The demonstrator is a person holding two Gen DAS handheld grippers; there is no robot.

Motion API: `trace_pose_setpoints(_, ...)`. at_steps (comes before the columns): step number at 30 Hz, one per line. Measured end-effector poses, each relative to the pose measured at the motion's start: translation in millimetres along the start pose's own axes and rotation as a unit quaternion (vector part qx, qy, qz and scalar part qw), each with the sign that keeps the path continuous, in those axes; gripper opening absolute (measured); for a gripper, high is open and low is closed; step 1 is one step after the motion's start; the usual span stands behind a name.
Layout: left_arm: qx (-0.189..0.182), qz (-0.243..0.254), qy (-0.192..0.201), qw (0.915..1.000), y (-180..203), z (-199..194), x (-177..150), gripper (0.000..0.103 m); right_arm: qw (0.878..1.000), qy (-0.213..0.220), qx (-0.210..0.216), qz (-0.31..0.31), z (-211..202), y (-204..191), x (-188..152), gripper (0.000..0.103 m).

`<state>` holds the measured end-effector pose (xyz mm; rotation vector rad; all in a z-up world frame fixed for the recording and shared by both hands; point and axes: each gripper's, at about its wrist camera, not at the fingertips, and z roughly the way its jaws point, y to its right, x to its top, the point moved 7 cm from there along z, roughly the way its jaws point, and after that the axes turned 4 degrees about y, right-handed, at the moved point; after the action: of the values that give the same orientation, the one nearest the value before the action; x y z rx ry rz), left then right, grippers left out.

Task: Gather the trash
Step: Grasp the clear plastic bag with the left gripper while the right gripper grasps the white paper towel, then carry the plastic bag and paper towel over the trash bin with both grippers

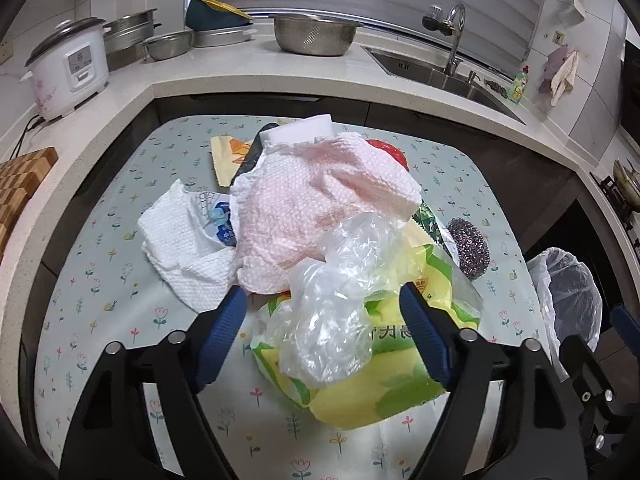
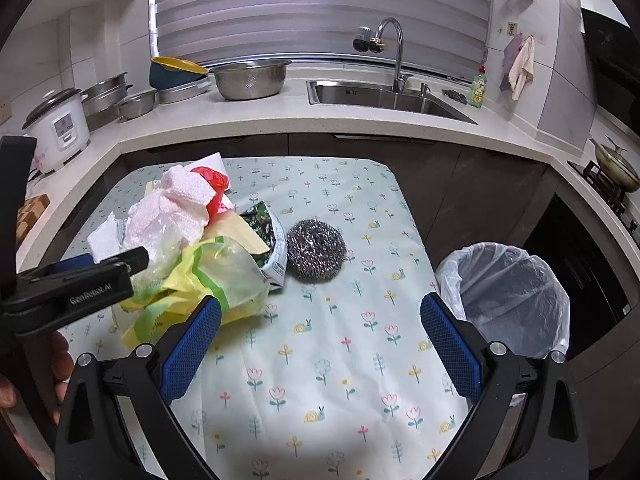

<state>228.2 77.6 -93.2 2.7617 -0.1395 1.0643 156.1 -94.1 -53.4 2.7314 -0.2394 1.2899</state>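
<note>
A heap of trash lies on the flowered tablecloth (image 1: 100, 280): a pink paper towel (image 1: 312, 208), a white paper towel (image 1: 180, 248), a crumpled clear plastic bag (image 1: 332, 320) and a yellow-green wrapper (image 1: 380, 392). My left gripper (image 1: 324, 312) straddles the clear bag and the wrapper. Its right pad is against the wrapper, its left pad stands clear, so it is open. A steel scourer (image 2: 316, 248) sits beside the heap. My right gripper (image 2: 320, 320) hovers open over bare cloth in front of the scourer. The left gripper (image 2: 134, 262) shows side-on there.
A bin with a white liner (image 2: 508, 300) stands off the table's right edge. The counter behind holds a rice cooker (image 2: 60, 128), metal bowls (image 2: 250, 78) and a sink (image 2: 384, 94). A wok (image 2: 616, 168) sits on the stove at the right.
</note>
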Motion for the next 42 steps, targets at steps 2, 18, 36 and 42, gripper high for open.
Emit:
trace_pose_setpoints(2,-0.011,-0.004,-0.014,0.9998,0,10,0,0.052,1.000,0.000,0.005,-0.001,7,-6,7,0.096)
trace_pose_setpoints(18,-0.018,-0.050,0.012,0.9985,-50,-24,14,0.026,0.991,-0.038,0.125,0.011,81,-95,44,0.054)
trace_pose_setpoints(36,0.024,-0.066,0.019,0.9973,-86,-33,15,0.026,0.985,-0.025,0.169,0.013,68,-119,57,0.002)
trace_pose_setpoints(42,0.024,-0.062,0.030,0.9973,-79,-49,15,0.026,0.983,0.037,0.177,0.020,12,-104,93,0.002)
